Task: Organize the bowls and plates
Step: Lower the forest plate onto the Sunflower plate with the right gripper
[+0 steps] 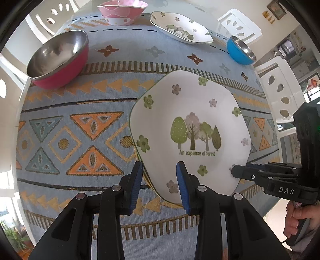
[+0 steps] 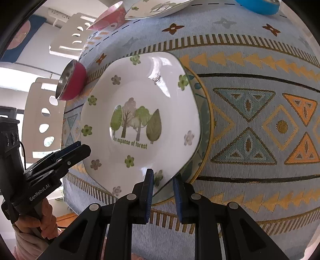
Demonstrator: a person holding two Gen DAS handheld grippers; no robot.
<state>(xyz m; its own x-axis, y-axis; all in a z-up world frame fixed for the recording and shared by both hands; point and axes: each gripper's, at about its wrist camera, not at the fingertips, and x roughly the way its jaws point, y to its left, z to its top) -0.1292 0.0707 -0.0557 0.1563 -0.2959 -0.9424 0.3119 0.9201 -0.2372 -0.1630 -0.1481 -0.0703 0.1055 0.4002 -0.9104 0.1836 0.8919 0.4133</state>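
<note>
White forest plate (image 1: 190, 128) lying on top of a second, blue-patterned plate (image 2: 204, 112), only a sliver of that one's rim showing past its edge; both on the woven tablecloth (image 1: 80, 140), near the front. Right gripper (image 2: 163, 192) pinched narrow on the forest plate's near rim, one pad above, one below, the rim seemingly raised a little off the lower plate. Left gripper (image 1: 160, 186) set partly open astride the near edge of the pair; impossible to tell whether its pads actually press.

Judged from the layout: plate stacking begun, not finished. Two plates gathered, though not squared up with each other. A matching forest plate (image 1: 181, 28) left at the far edge, well apart. Bowls seemingly untouched and scattered: red bowl (image 1: 58, 60) with steel lining at the far left, pink bowl (image 1: 122, 12) at the back, blue bowl (image 1: 241, 51) at the far right. Left to do, probably: settle this plate, fetch the far one onto the pile, then nest or group the three bowls.
</note>
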